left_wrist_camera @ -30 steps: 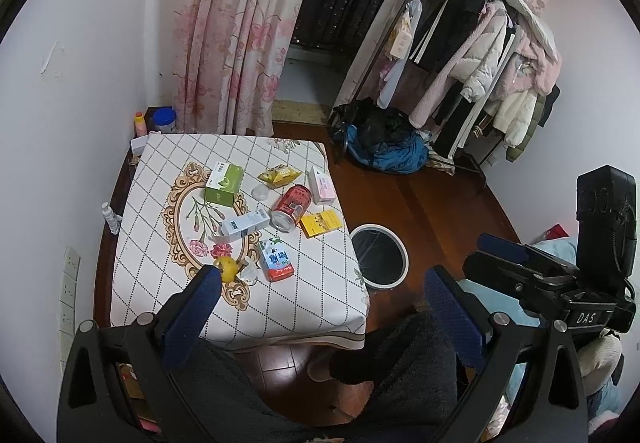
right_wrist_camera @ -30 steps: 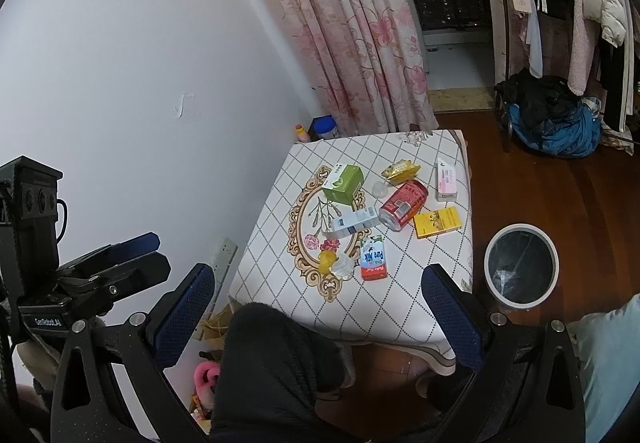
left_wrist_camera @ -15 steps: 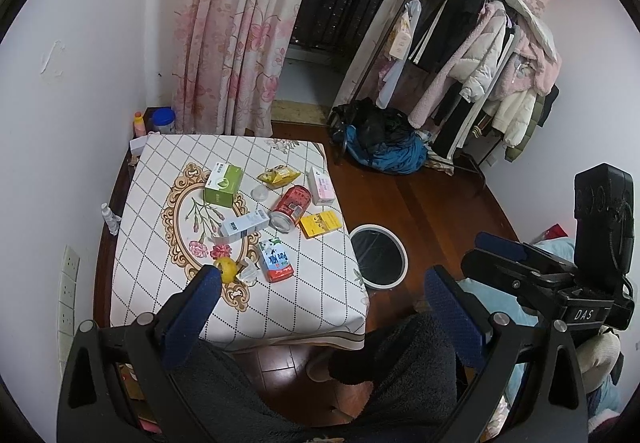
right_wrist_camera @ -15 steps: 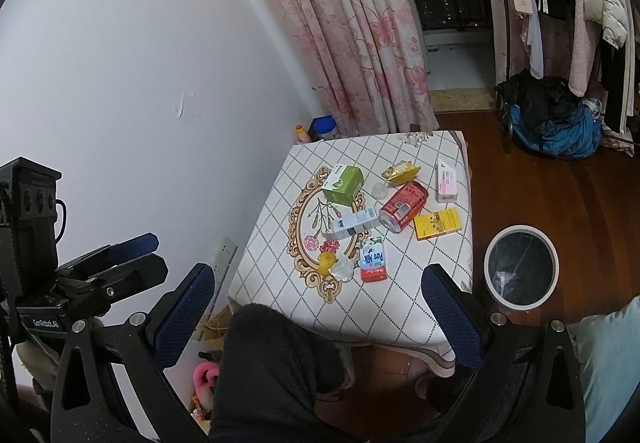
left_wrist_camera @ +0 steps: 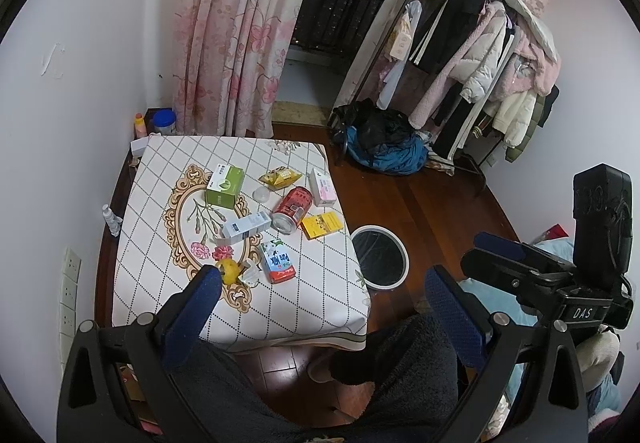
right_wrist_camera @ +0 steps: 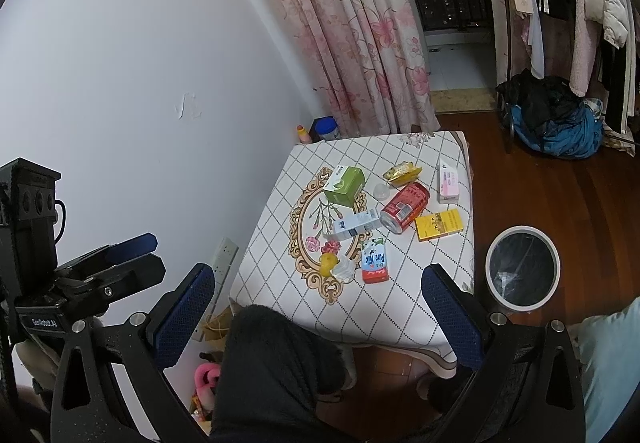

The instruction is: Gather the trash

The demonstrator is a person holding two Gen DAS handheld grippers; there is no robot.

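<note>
The table [left_wrist_camera: 168, 283] is covered by a smooth cloth printed with a diamond grid, and on it a glossy red metal can [left_wrist_camera: 291, 209] lies among matt cardboard boxes, one green [left_wrist_camera: 224, 187] and one yellow [left_wrist_camera: 322, 225], a shiny yellow foil-like snack wrapper [left_wrist_camera: 279, 177] and a glossy printed milk carton [left_wrist_camera: 277, 261]. The floor [left_wrist_camera: 432, 211] is dark polished wood with a sheen, and on it stands a bin [left_wrist_camera: 379, 257] with a smooth white plastic rim and a thin crinkled black liner. Each claw, left [left_wrist_camera: 320, 307] and right [right_wrist_camera: 320, 303], has matt black plastic arms with small bright metal screws and blue finger pads [left_wrist_camera: 192, 315] of finely dimpled texture, while the person's dark trousers [right_wrist_camera: 272, 371] look soft and fleecy.
</note>
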